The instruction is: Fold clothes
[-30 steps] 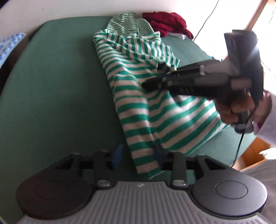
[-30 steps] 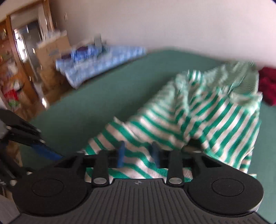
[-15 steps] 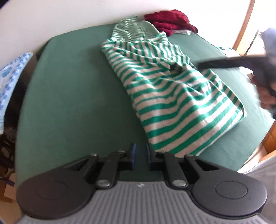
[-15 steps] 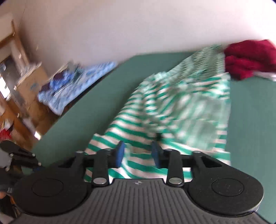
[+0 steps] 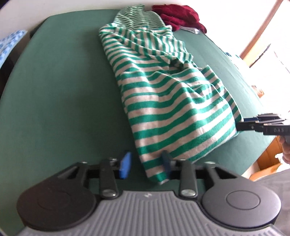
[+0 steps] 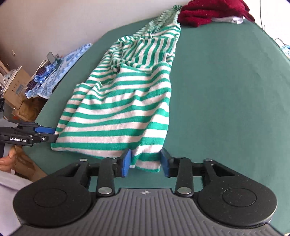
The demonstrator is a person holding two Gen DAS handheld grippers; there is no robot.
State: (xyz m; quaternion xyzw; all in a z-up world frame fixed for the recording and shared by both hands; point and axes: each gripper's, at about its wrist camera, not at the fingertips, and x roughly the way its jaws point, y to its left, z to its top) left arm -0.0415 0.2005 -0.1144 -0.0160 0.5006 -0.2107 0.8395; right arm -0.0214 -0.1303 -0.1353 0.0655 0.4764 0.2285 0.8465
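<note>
A green-and-white striped garment (image 5: 163,101) lies lengthwise on the green table (image 5: 63,90), folded into a long strip with a rumpled middle. My left gripper (image 5: 145,164) is open, and the garment's near left hem corner lies between its blue pads. My right gripper (image 6: 145,161) is also open, with the other near hem corner (image 6: 146,159) between its pads. Each gripper shows in the other's view: the right gripper (image 5: 241,125) at the hem's right end, the left gripper (image 6: 52,134) at its left end.
A dark red garment (image 6: 208,12) is heaped at the far end of the table (image 6: 226,90). A blue patterned cloth (image 6: 59,69) and cardboard boxes (image 6: 16,90) lie beyond the table's left edge. Wooden furniture (image 5: 268,159) stands past the right edge.
My right gripper left the garment's middle and came back to the near hem corner. My left gripper shut briefly away from the cloth, then opened around the other hem corner.
</note>
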